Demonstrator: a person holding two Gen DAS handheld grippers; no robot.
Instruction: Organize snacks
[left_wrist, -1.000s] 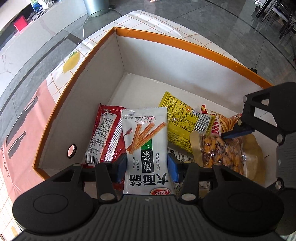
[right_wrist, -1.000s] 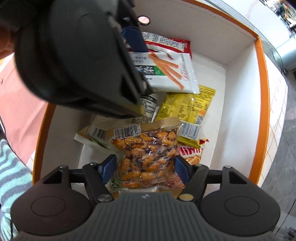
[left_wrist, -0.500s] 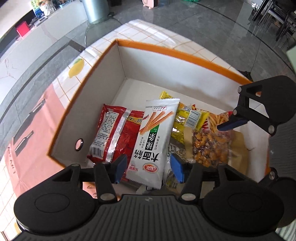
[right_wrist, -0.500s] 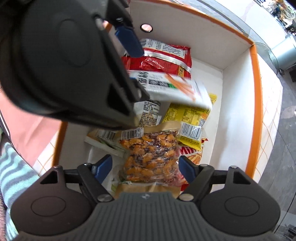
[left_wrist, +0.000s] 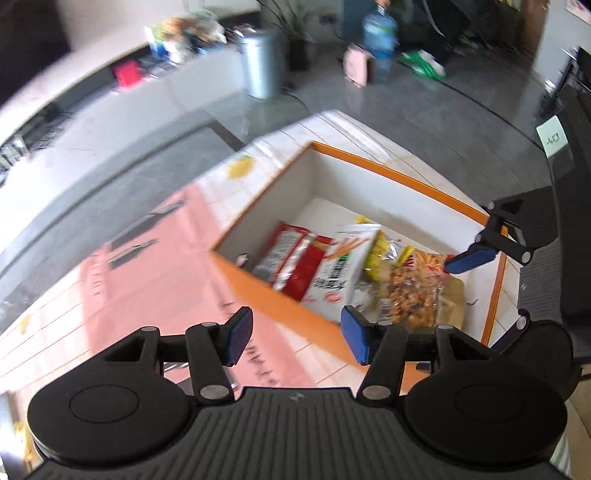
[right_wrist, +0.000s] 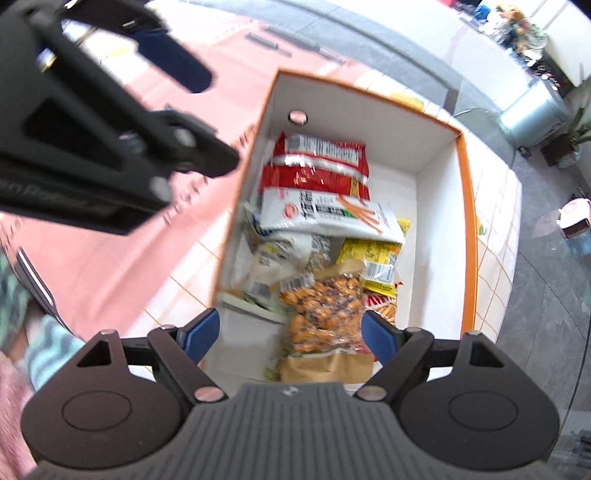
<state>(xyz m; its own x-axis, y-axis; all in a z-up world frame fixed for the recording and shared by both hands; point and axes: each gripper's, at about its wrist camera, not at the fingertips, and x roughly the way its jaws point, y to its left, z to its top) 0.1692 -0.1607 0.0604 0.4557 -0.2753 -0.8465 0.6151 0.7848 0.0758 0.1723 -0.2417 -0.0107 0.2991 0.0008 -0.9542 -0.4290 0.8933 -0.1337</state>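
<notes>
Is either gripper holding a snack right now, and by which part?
Neither. The left gripper and right gripper have just been opening; both are empty above the box.

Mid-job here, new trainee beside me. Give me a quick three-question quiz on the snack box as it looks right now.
1. True or false: the left gripper grips the white breadstick packet.
2. Which packet lies nearest the round hole in the wall of the orange-rimmed white box: A) red foil packet, B) clear bag of orange nuts, C) yellow packet?
3. What is between the right gripper fingers?

Key: 1 false, its fingers are open over the tablecloth. 2 A. 3 Nothing gripped; the nut bag lies below.
</notes>
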